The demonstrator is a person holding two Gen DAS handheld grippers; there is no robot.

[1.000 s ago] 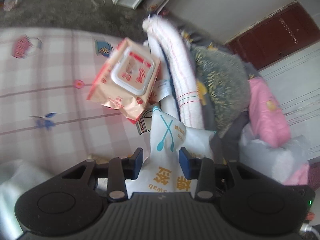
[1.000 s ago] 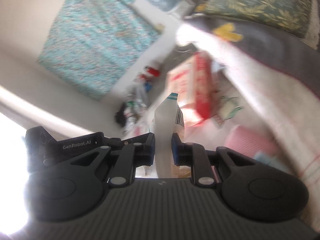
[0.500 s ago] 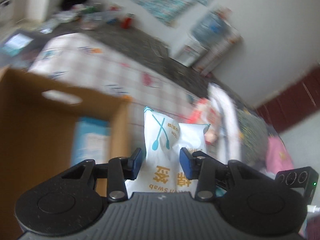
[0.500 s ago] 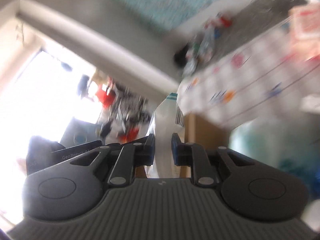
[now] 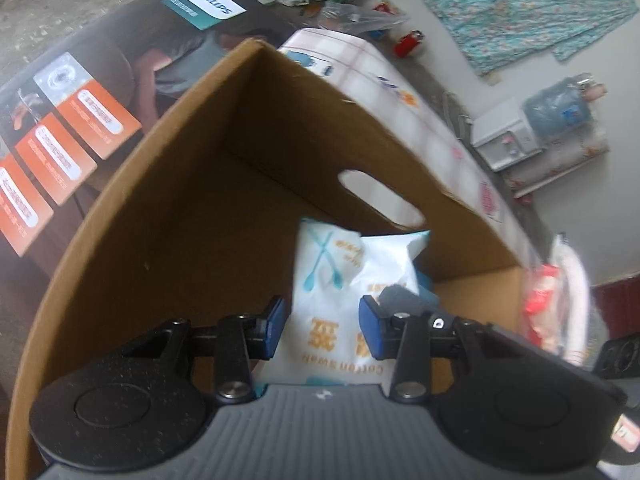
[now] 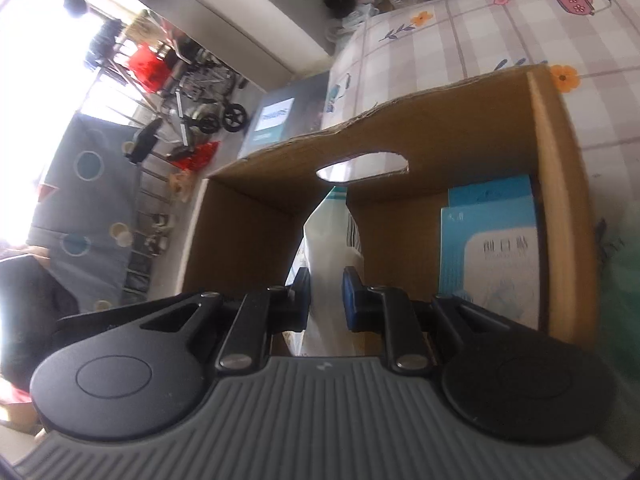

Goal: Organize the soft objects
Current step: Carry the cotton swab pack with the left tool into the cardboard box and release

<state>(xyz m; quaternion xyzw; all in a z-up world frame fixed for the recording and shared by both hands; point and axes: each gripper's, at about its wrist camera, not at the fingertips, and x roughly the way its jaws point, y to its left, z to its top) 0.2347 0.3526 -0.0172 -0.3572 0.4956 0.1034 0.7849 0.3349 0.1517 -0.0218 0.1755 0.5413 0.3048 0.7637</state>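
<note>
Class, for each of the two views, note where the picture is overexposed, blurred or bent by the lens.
Left wrist view: evenly lit, the bag in the left claw slightly blurred, box edges bowed by the fisheye. Right wrist view: window at upper left blown out white, box rim curved.

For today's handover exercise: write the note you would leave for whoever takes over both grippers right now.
Left gripper: holds the white cotton swab pack over the open cardboard box.
Right gripper: shut on a thin white packet, also over the box.
Done: a light blue pack already lies inside.
Left: release both packs into the box; the red-and-white pack remains outside it.
</note>
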